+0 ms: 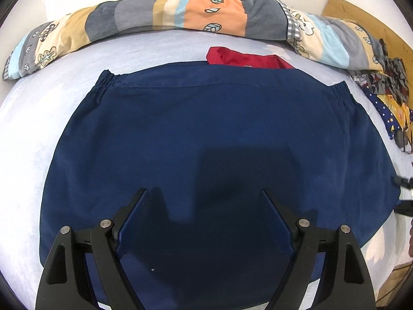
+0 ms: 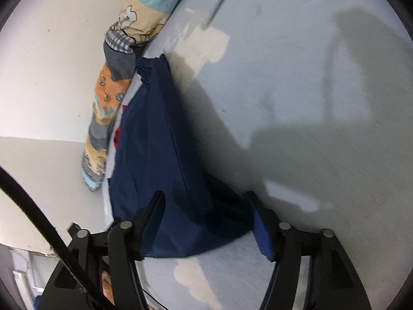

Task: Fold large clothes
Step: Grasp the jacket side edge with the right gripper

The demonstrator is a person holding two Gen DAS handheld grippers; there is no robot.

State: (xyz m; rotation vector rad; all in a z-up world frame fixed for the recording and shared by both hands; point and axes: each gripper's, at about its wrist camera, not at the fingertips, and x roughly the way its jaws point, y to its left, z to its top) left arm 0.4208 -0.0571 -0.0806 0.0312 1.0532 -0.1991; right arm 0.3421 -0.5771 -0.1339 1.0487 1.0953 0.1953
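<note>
While the navy garment (image 1: 206, 134) lies spread flat on the pale bed sheet (image 1: 31, 134), its elastic hem toward twelve o'clock, the left gripper (image 1: 204, 193) hovers over its middle with jaws spread wide, gripping nothing. At the garment's three o'clock edge, the right gripper (image 2: 205, 193) stands spread around the cloth (image 2: 160, 142), pads apart from it. A patchwork quilt (image 1: 180, 10) is bunched at twelve o'clock, a red garment (image 1: 245, 58) just before it.
</note>
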